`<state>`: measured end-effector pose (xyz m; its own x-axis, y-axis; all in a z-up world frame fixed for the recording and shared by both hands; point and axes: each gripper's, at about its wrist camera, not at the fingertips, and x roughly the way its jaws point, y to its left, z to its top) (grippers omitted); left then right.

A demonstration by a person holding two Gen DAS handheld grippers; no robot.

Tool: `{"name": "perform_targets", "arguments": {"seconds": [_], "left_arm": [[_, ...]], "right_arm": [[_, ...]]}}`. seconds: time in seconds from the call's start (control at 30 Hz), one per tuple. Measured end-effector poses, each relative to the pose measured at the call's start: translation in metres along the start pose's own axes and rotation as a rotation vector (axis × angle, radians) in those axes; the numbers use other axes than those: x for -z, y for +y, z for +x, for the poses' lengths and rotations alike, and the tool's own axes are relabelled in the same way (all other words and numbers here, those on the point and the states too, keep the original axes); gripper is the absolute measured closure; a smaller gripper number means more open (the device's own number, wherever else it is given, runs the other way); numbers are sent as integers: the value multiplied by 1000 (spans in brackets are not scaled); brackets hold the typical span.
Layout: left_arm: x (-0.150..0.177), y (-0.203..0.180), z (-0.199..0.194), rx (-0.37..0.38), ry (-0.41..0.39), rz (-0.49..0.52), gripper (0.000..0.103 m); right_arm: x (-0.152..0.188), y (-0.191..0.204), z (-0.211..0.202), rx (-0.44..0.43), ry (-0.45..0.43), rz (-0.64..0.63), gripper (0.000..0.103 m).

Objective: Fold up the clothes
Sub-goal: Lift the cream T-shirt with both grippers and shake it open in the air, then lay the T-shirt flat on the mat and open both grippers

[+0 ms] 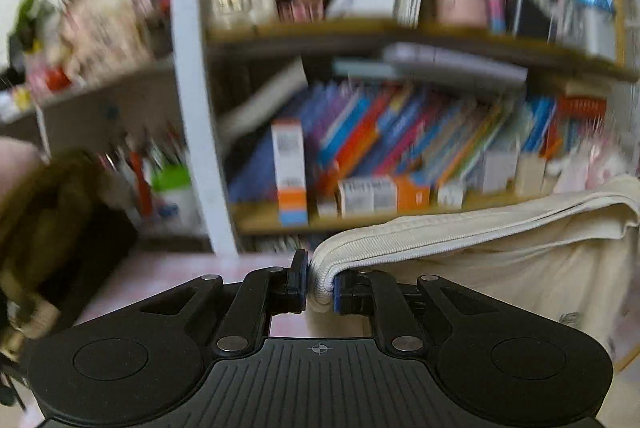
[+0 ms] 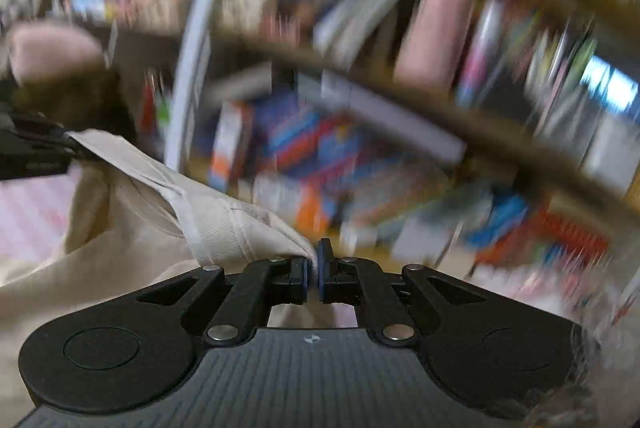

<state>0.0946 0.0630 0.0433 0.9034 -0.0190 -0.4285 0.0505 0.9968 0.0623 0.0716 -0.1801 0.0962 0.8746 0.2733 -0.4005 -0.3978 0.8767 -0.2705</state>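
surface: pink table (image 1: 180, 268) | room: crammed bookshelf (image 1: 400, 148) (blurred) | both grippers (image 1: 320, 286) (image 2: 313, 278) clamp cream garment (image 1: 500, 260)

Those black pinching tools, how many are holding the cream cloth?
2. The left tool grips the ribbed band of the cream fabric garment; the right tool pinches its other end.

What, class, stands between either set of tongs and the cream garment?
Nothing visible: the left tongs already pinch the cream garment at its ribbed edge, and the right tongs pinch another part of it.
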Motion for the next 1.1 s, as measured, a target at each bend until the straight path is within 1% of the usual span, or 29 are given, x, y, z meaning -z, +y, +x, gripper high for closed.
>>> {"name": "perform_targets", "arguments": {"seconds": [0.03, 0.17, 0.23, 0.3, 0.4, 0.53, 0.6, 0.63, 0.67, 0.7, 0.73, 0.77, 0.8, 0.83, 0.87, 0.9, 0.93, 1.03, 1.1], "left_arm": [[-5, 2, 9, 4, 4, 0, 91], [-31, 4, 51, 9, 3, 1, 91], [-39, 7, 75, 0, 7, -26, 91], [-38, 11, 96, -6, 27, -34, 91], [-38, 17, 127, -15, 58, -45, 91], [-39, 17, 156, -26, 97, -14, 91], [-35, 17, 172, -29, 148, 7, 86], [-31, 17, 178, -21, 190, 18, 85], [-27, 18, 182, -12, 231, 30, 79], [-21, 19, 182, 9, 265, 49, 70], [-16, 19, 176, 27, 271, 68, 65], [-11, 20, 170, 43, 275, 86, 54], [-5, 25, 154, 44, 248, 97, 42], [1, 30, 139, 46, 221, 107, 37], [7, 36, 124, 47, 195, 118, 31], [13, 41, 108, 48, 169, 127, 30], [21, 50, 92, 54, 165, 112, 30], [49, 72, 48, 41, 186, 62, 31], [66, 77, 22, 14, 211, 40, 31]], "right_arm": [[9, 1, 17, 3, 36, 3, 99], [-5, -8, 66, 42, 63, -6, 99], [-12, -13, 91, 61, 75, -12, 99], [-20, -18, 115, 81, 87, -17, 99], [-24, -15, 153, 91, 110, -29, 99], [-24, -10, 192, 101, 147, -56, 98], [-21, -6, 210, 97, 178, -62, 98], [-19, -5, 217, 89, 200, -60, 98], [-15, -3, 224, 69, 232, -60, 93], [-10, 0, 228, 43, 267, -75, 86], [-6, 5, 226, 37, 276, -103, 65], [-2, 10, 223, 33, 283, -132, 49], [4, 10, 212, 18, 286, -110, 44], [9, 8, 200, 2, 290, -84, 40], [14, 7, 188, -14, 293, -57, 40], [20, 6, 176, -30, 296, -31, 40], [25, 5, 164, -46, 299, -4, 40], [41, 1, 129, -94, 309, 75, 39], [52, -1, 105, -126, 315, 129, 40]]}}
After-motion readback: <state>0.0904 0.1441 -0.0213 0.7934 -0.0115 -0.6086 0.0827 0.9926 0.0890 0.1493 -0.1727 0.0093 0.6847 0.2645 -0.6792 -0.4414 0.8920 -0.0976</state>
